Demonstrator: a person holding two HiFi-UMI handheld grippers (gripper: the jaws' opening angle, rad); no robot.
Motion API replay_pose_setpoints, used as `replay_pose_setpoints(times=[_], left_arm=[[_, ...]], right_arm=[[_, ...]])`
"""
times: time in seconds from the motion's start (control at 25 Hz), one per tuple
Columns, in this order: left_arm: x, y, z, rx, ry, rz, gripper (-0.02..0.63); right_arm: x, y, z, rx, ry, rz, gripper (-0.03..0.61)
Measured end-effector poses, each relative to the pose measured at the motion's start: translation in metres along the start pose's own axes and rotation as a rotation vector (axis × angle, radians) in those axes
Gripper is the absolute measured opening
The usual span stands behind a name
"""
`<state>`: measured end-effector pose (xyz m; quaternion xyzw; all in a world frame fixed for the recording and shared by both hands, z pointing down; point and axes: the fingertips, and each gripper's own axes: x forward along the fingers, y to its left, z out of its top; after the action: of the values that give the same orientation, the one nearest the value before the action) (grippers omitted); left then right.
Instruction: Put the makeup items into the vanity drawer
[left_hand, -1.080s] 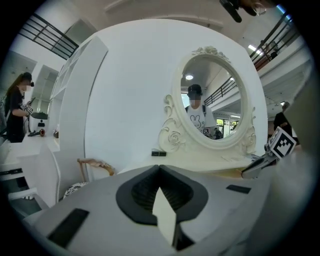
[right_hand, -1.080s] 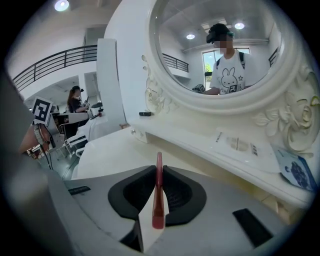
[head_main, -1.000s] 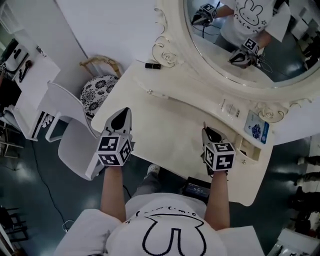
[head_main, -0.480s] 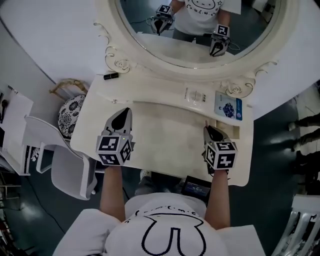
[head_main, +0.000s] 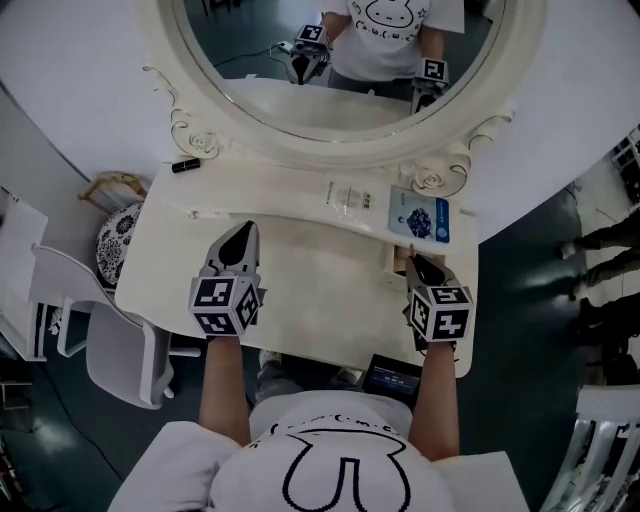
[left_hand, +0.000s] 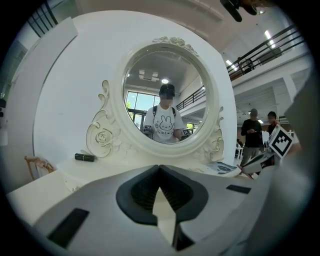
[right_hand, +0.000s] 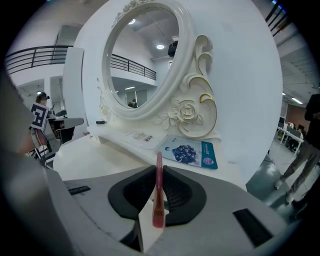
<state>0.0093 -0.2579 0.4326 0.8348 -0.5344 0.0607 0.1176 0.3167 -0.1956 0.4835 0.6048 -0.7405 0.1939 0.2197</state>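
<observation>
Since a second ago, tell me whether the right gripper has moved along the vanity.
Yes. The right gripper has shifted rightward along the vanity: the blue packet, earlier off to its right, now lies just beyond its tips.

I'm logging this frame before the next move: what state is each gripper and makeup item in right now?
left gripper: shut, empty.
right gripper: shut on pink stick.
black tube: lying on its side.
blue packet: lying flat.
clear packet: lying flat beside the blue packet.

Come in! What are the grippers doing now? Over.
Left gripper shut, empty. Right gripper shut on pink stick. Blue packet, black tube on shelf. Nothing blocking.
</observation>
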Motion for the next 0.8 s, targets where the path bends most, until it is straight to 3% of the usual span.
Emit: replay_pose_setpoints(times=[0.44, 0.8], left_arm=[[0.004, -0.034, -0.027, -0.065, 0.006, 0.108, 0.008], [-0.033, -0.034, -0.050, -0.113, 0.025, 0.271, 0.008]], right_arm=[[0.015, -0.021, -0.010, -0.161, 0.076, 0.159, 0.044], [0.028, -0.013, -0.026, -0.253, 0.123, 0.318, 0.044]])
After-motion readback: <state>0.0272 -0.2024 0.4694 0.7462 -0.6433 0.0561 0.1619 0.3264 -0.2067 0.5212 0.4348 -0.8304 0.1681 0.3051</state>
